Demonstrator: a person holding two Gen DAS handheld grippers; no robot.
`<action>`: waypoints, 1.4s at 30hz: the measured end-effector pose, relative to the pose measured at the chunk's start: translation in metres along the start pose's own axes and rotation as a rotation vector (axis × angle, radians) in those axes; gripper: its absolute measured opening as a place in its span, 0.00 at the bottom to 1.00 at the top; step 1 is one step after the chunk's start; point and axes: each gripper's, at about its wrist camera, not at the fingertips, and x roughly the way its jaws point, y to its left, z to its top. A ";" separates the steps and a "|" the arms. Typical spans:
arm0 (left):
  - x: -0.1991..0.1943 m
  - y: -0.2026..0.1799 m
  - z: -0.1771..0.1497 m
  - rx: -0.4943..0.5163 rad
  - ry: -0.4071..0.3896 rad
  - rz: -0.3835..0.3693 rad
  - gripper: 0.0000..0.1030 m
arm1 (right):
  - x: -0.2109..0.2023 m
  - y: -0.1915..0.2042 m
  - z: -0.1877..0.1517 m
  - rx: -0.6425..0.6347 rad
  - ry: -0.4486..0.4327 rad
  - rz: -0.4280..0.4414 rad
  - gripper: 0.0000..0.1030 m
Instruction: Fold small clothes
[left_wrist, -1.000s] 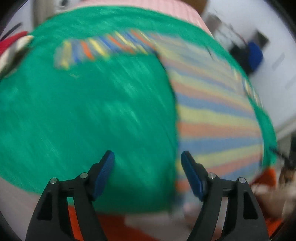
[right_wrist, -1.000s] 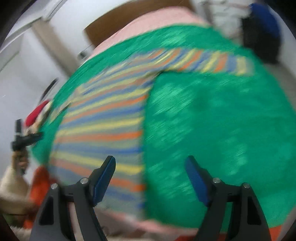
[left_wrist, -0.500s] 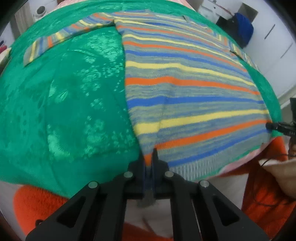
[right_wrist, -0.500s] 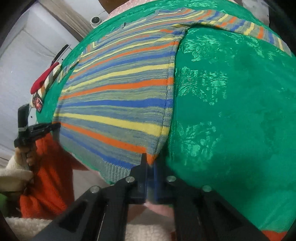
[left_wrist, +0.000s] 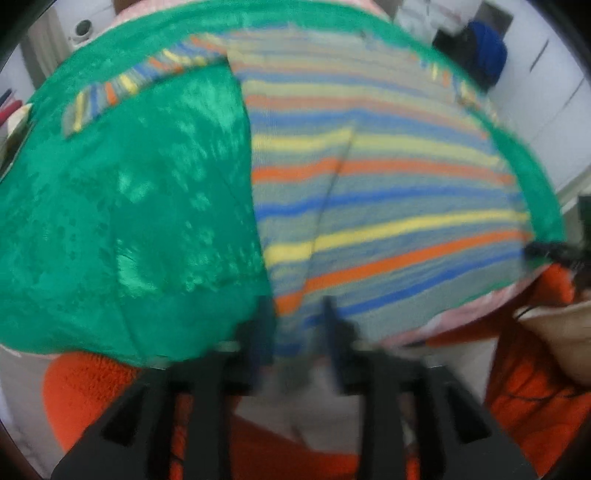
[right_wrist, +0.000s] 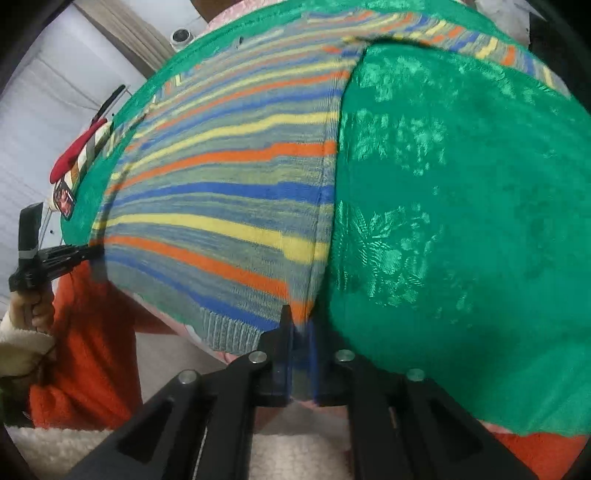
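A striped sweater (left_wrist: 388, 192) lies spread flat on a green cloth (left_wrist: 140, 206) that covers the table, its hem at the near edge and its neck toward the far edge. One sleeve (left_wrist: 122, 88) stretches out sideways across the cloth near the far edge; the other sleeve (right_wrist: 491, 48) does the same on the opposite side. A crease runs slantwise up the body from the hem in the left wrist view.

The left gripper (left_wrist: 295, 332) is at the hem's left corner. Its jaws have just been opening and now stand apart with the corner of the hem between them; the view is blurred, and the pads do not seem to press the knit.

The right gripper (right_wrist: 301, 343) is at the hem's right corner. Its jaws have just been opening too and stand only a narrow way apart, with the edge of the sweater in the gap; whether the pads still pinch it I cannot tell.

Beyond the cloth's left edge lies a red-handled tool (right_wrist: 79, 147). An orange sleeve (right_wrist: 85, 343) shows below the near edge.
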 end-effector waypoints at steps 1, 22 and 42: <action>-0.014 0.001 0.003 -0.020 -0.055 -0.007 0.69 | -0.007 -0.002 -0.001 0.009 -0.008 -0.012 0.37; 0.048 0.092 0.057 -0.216 -0.268 0.214 1.00 | -0.018 -0.059 0.044 0.087 -0.405 -0.467 1.00; 0.048 0.088 0.045 -0.222 -0.342 0.230 1.00 | -0.002 -0.063 0.027 0.038 -0.528 -0.450 1.00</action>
